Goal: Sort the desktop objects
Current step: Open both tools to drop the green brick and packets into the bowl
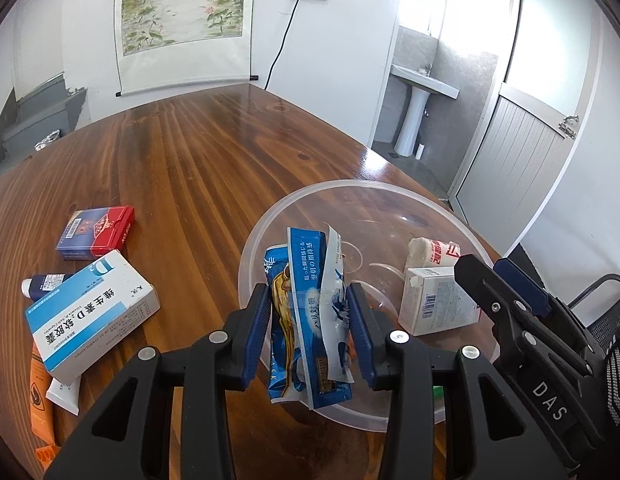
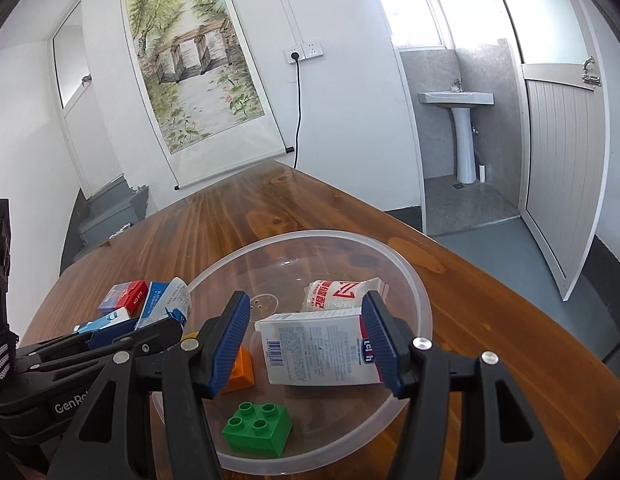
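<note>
My left gripper [image 1: 310, 332] is shut on blue sachet packets [image 1: 310, 320] and holds them over the near rim of a clear plastic bowl [image 1: 265, 224]. The bowl [image 2: 424, 300] holds a white carton [image 2: 318, 350], a white-and-red packet [image 2: 342, 292], a green toy brick [image 2: 257, 428] and an orange brick [image 2: 239, 372]. My right gripper [image 2: 305, 344] is open and empty above the bowl, its fingers either side of the white carton. On the table left of the bowl lie a blue-and-white medicine box [image 1: 89, 316], a red-and-blue card box [image 1: 95, 232] and tubes [image 1: 43, 284].
The wooden table [image 1: 213, 148] stretches far back to a white wall with a scroll painting [image 2: 197, 64]. An orange tube [image 1: 41, 396] lies at the table's left front edge. A black mesh chair [image 1: 614, 344] stands at the right. A washroom doorway with sink [image 2: 458, 100] is behind.
</note>
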`<act>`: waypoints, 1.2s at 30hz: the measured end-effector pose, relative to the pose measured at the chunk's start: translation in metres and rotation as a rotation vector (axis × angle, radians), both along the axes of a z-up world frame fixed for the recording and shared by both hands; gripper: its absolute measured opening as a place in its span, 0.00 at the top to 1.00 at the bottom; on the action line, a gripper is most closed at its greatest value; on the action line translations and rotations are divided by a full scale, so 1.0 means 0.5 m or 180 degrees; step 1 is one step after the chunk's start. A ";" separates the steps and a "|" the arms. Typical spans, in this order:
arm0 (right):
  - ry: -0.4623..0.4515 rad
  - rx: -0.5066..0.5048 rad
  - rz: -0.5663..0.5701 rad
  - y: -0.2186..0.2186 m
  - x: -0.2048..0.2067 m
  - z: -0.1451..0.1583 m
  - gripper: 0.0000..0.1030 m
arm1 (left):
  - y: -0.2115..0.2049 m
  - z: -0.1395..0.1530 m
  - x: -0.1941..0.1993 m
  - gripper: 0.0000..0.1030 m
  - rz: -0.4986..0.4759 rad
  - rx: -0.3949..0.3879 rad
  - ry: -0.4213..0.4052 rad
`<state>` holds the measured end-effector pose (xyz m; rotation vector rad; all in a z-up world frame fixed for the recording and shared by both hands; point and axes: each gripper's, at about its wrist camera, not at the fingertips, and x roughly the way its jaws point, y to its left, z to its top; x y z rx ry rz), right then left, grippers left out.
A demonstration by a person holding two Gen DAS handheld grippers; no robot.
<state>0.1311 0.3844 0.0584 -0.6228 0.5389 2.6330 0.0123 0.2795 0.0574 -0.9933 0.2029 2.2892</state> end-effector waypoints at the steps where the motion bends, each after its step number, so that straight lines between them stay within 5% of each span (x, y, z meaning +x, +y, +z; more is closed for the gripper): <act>1: 0.0000 0.0003 0.0002 -0.001 0.000 0.000 0.39 | 0.003 -0.001 0.000 0.58 -0.0026 -0.0001 -0.0012; 8: 0.0001 -0.0016 -0.0002 0.003 0.001 -0.001 0.36 | -0.002 0.010 0.004 0.43 0.0025 -0.0007 0.0133; 13: 0.0013 0.0015 -0.0009 0.000 0.003 0.001 0.28 | -0.008 0.011 0.001 0.42 0.0102 -0.0042 0.0170; 36: 0.0052 0.0048 0.0232 -0.022 -0.005 0.000 0.19 | -0.066 0.033 0.013 0.42 0.0437 -0.0215 0.0429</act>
